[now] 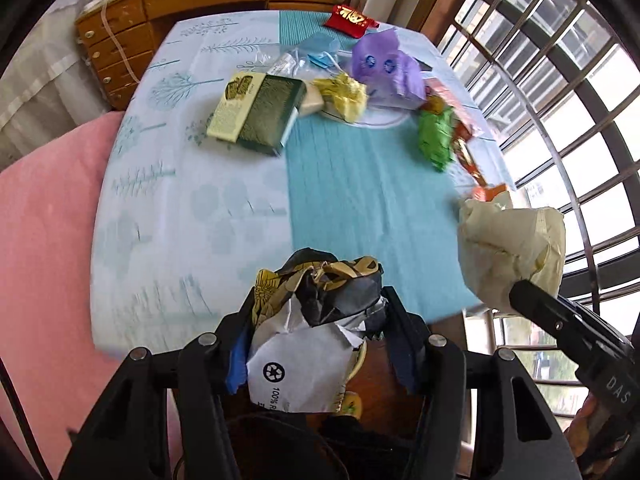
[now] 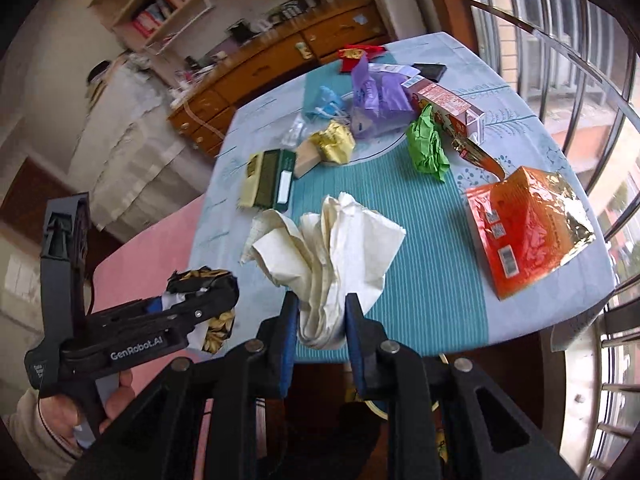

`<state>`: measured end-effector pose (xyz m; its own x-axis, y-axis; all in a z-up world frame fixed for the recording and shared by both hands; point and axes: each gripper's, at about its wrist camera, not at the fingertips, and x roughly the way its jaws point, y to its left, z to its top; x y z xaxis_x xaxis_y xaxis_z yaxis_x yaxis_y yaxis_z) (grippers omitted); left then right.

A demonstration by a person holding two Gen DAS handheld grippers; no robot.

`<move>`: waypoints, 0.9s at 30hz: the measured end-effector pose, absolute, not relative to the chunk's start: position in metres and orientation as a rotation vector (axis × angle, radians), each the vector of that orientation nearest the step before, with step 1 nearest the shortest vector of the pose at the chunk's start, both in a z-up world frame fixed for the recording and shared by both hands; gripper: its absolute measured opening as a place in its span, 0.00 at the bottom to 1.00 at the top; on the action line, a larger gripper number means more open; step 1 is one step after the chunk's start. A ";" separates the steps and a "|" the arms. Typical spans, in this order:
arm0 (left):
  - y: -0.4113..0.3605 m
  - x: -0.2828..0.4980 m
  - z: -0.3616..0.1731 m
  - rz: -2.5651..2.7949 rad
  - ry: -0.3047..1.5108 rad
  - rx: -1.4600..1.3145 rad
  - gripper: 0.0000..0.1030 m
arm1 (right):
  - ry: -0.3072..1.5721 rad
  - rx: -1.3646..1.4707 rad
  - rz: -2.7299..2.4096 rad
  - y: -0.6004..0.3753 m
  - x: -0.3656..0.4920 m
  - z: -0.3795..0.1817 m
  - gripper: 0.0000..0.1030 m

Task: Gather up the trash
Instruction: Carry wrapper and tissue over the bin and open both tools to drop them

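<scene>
Left tongs [image 1: 316, 312] clamped on black-gold wrapper wad [image 1: 320, 292], held above tabletop's near edge [image 1: 200, 320]. Right tongs [image 2: 318, 320] clamped on cream paper wad [image 2: 328, 248], also off the tabletop. Only right view shows the hand [image 2: 92, 408] on the left tool and the orange foil bag [image 2: 524, 232] at right edge. Farther: green box [image 1: 256, 114], yellow wad [image 1: 346, 94], green wad [image 1: 436, 138], purple bag [image 1: 384, 64]; red packet [image 1: 350, 19] at far edge.
</scene>
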<state>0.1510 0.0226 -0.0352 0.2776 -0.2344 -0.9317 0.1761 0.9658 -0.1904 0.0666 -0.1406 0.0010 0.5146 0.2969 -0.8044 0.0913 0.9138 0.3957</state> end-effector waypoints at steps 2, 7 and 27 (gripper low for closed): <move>0.016 0.126 -0.034 -0.254 1.254 -0.065 0.54 | 1.026 0.400 0.183 -0.149 0.043 0.005 0.22; -0.006 0.070 -0.045 -0.211 1.282 -0.074 0.54 | 1.059 0.388 0.257 -0.165 -0.007 -0.004 0.22; -0.006 0.023 -0.195 -0.143 1.458 -0.210 0.56 | 1.399 0.564 0.152 -0.177 -0.060 -0.200 0.22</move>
<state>0.0227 -0.0062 -0.1949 0.1088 -0.2231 -0.9687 -0.0311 0.9733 -0.2276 -0.0601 -0.1773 -0.1997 0.1853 0.4248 -0.8861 0.2241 0.8597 0.4590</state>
